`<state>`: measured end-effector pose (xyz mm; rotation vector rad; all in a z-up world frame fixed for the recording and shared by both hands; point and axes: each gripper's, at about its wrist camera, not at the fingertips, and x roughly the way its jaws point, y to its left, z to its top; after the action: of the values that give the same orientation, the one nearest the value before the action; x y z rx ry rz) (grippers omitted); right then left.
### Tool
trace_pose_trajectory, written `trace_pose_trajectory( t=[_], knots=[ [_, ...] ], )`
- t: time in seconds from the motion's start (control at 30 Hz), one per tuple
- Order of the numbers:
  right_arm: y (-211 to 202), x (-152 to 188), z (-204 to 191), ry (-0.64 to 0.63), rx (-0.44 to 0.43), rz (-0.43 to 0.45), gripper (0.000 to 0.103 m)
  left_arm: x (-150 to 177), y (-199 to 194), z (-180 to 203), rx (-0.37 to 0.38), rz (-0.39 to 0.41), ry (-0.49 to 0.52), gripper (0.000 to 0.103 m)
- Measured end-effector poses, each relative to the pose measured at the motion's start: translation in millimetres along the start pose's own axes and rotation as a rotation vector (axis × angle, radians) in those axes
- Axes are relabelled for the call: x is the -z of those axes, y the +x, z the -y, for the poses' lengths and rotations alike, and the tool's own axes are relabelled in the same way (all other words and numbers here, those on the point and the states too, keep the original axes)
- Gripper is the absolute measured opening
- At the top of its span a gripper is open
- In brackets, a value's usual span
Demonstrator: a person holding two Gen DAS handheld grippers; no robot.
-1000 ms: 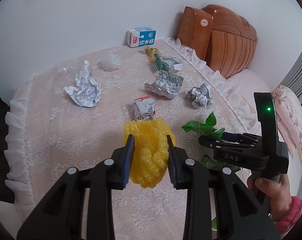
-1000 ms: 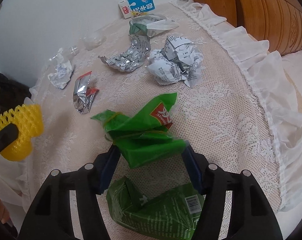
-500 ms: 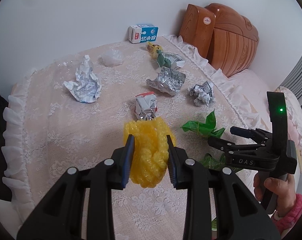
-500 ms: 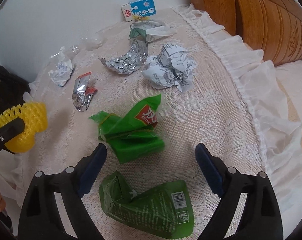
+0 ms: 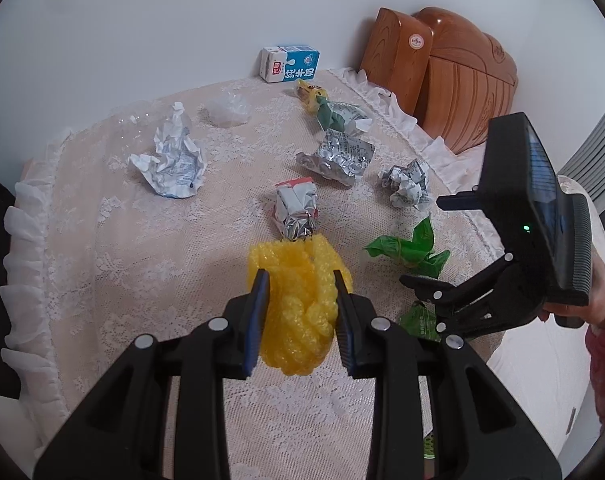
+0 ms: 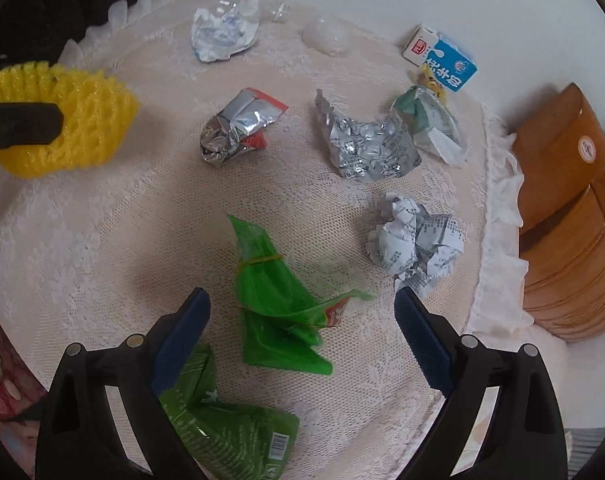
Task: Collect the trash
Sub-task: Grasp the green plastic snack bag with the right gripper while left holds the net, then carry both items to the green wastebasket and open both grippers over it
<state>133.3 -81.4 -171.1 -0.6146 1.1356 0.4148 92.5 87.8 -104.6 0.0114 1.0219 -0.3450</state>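
The left hand-held gripper (image 5: 302,308) is pinching a yellow foam net (image 5: 298,304) and holds it above the bench (image 5: 142,280). The bench has a lace cloth with a frilly edge on it.

The right hand-held gripper (image 6: 302,320) is spread wide and its jaws are opening. A green wrapper (image 6: 278,300) tied with a rubber band lies on the cloth between the jaws, but the pads do not touch it. A second green bag (image 6: 230,436) lies just below it, near the left pad.

Farther out lies more trash. A ball of printed paper (image 6: 414,240) is near the right pad. A shiny foil packet (image 6: 238,128) with a red edge, a silver pill sheet (image 6: 366,148) and a crumpled white wrapper (image 6: 222,34) lie well apart. A blue and white milk carton (image 6: 442,58) stands by the wall. A brown wooden headboard (image 6: 562,240) is beside the bench.
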Motion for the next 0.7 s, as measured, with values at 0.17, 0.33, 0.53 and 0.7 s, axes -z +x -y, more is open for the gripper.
trace_pose_trajectory(
  t=[0.17,0.33,0.53,0.7],
  knots=[
    [16,-2,13,0.048,-0.044,-0.071,0.072,2,-1,-2,-0.002,-0.001,-0.007,0.03],
    [13,4,40,0.258,-0.153,-0.021,0.053,1,-4,4,-0.01,0.012,0.01,0.03],
    [-2,33,78,0.588,-0.349,0.126,0.048,-2,-9,23,0.008,0.018,0.048,0.03],
    [-40,80,85,0.78,-0.453,0.298,0.048,-2,-15,51,0.042,0.024,0.109,0.03]
  ],
)
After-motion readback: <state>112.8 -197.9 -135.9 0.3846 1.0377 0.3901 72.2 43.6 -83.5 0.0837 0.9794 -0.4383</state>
